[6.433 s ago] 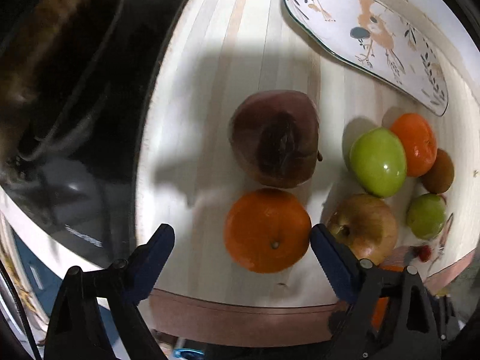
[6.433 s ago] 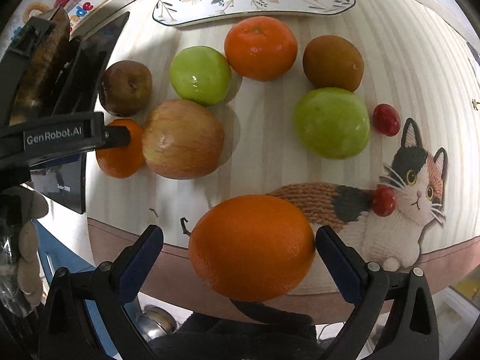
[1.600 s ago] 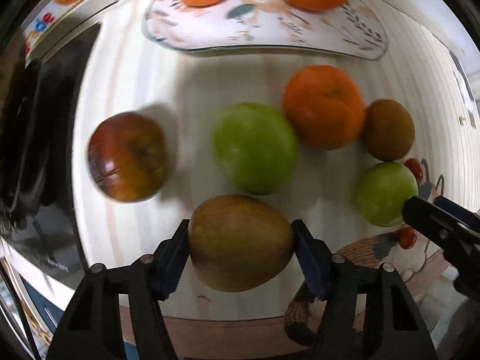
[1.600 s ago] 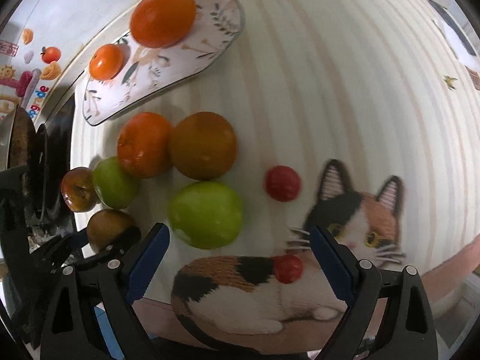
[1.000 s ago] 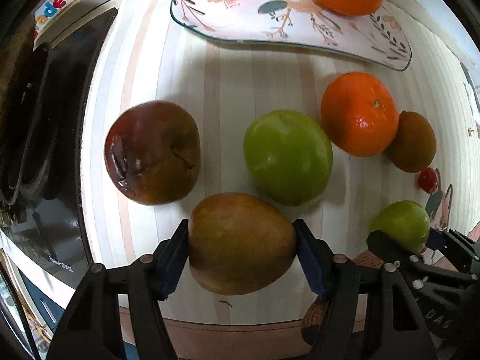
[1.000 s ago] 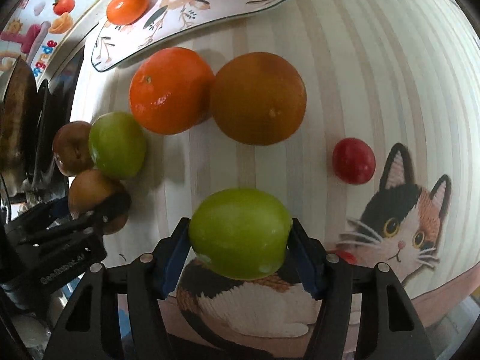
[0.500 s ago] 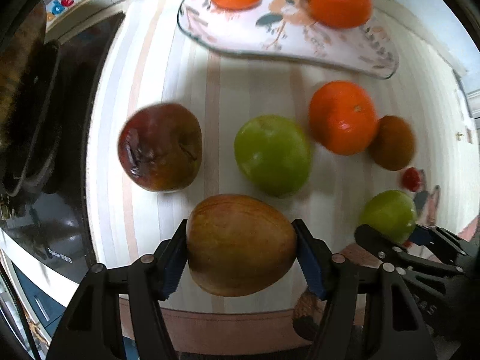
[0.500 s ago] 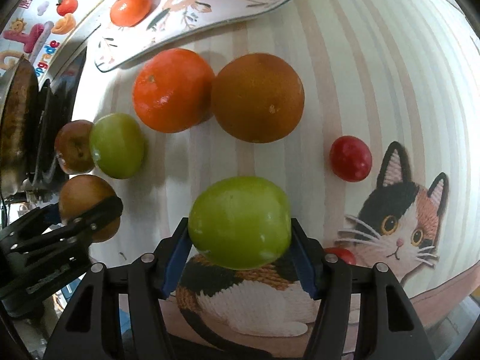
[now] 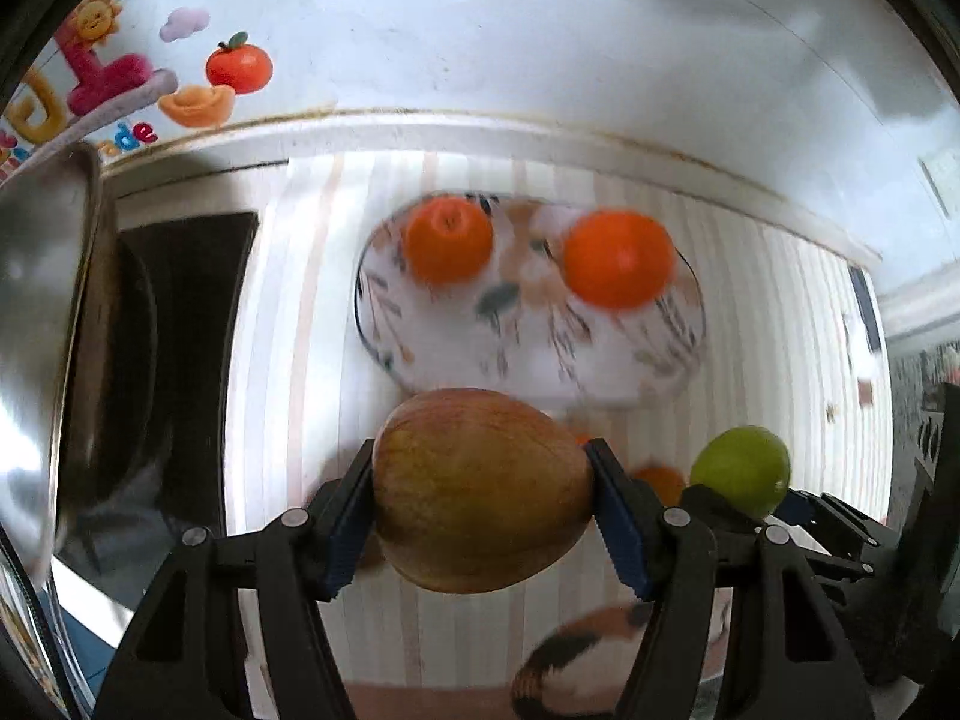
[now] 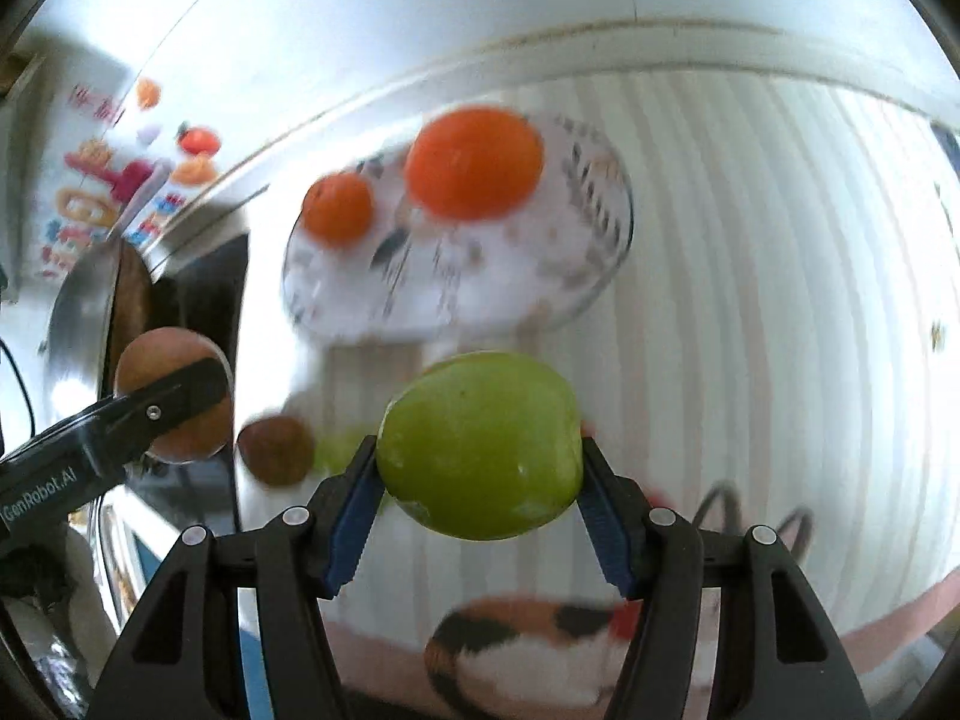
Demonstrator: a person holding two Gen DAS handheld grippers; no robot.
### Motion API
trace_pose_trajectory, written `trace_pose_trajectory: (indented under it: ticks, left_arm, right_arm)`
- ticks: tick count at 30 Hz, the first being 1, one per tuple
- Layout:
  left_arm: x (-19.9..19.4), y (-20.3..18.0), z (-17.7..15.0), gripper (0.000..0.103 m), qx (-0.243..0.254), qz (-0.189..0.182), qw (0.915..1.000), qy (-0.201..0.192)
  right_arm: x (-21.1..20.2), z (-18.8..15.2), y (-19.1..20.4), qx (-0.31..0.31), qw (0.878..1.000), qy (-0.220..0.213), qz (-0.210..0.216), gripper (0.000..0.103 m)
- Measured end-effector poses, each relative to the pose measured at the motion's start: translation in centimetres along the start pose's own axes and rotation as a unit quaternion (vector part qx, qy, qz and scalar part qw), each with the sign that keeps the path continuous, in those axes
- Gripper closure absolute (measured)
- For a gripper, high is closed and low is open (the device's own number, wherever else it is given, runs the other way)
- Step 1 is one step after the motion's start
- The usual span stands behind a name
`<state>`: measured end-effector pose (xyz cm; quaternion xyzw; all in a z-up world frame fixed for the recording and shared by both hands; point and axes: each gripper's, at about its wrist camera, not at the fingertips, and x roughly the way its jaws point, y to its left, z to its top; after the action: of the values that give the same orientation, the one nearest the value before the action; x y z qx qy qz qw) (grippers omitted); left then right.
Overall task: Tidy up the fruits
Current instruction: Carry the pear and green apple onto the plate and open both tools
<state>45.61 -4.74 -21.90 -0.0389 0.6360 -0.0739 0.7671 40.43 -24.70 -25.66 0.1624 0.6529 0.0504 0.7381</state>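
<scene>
The left gripper (image 9: 483, 489) is clamping a blotchy yellow-red apple (image 9: 480, 489) above the striped table (image 9: 780, 330); the right gripper (image 10: 480, 483) is pinching a glossy green apple (image 10: 480, 444) aloft beside it; the patterned plate (image 9: 540, 336) beyond is holding two oranges (image 9: 447, 246), apart.

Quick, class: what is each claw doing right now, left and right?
Left claw: shut on the reddish-yellow apple, lifted off the table.
Right claw: shut on the green apple, also lifted.
</scene>
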Motion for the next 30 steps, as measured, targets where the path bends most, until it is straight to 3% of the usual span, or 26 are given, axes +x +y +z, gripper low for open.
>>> trace_pose_trajectory:
  ticks: [7, 18, 20, 21, 22, 25, 30]
  left_arm:
    - [5.0, 1.3, 4.8, 0.039, -0.014, 0.029, 0.9984, 0.047]
    - [9.4, 1.9, 7.2, 0.039, 0.0, 0.061, 0.9933, 0.099]
    - [9.7, 2.0, 7.2, 0.038, -0.002, 0.058, 0.9927, 0.106]
    - [9.8, 2.2, 7.2, 0.039, -0.006, 0.057, 0.9927, 0.105]
    - [9.6, 2.3, 7.2, 0.037, -0.007, 0.058, 0.9933, 0.1]
    - [9.0, 2.4, 7.4, 0.015, -0.01, 0.045, 0.9945, 0.094]
    - [7.3, 3.1, 7.1, 0.014, -0.014, 0.048, 0.9955, 0.081]
  right_arm:
    - [4.4, 6.6, -0.8, 0.004, 0.999, 0.016, -0.05, 0.038]
    - [8.4, 9.1, -1.6, -0.008, 0.995, 0.052, -0.088, 0.038]
    - [8.3, 9.5, -1.8, -0.004, 0.995, 0.057, -0.083, 0.035]
    - [8.0, 9.7, -1.7, -0.006, 0.995, 0.053, -0.087, 0.025]
    - [7.7, 9.9, -1.5, -0.012, 0.994, 0.049, -0.092, 0.013]
    - [7.0, 10.0, -1.3, -0.017, 0.994, 0.046, -0.095, 0.009]
    - [5.7, 9.6, -0.5, -0.017, 0.995, 0.032, -0.096, 0.009]
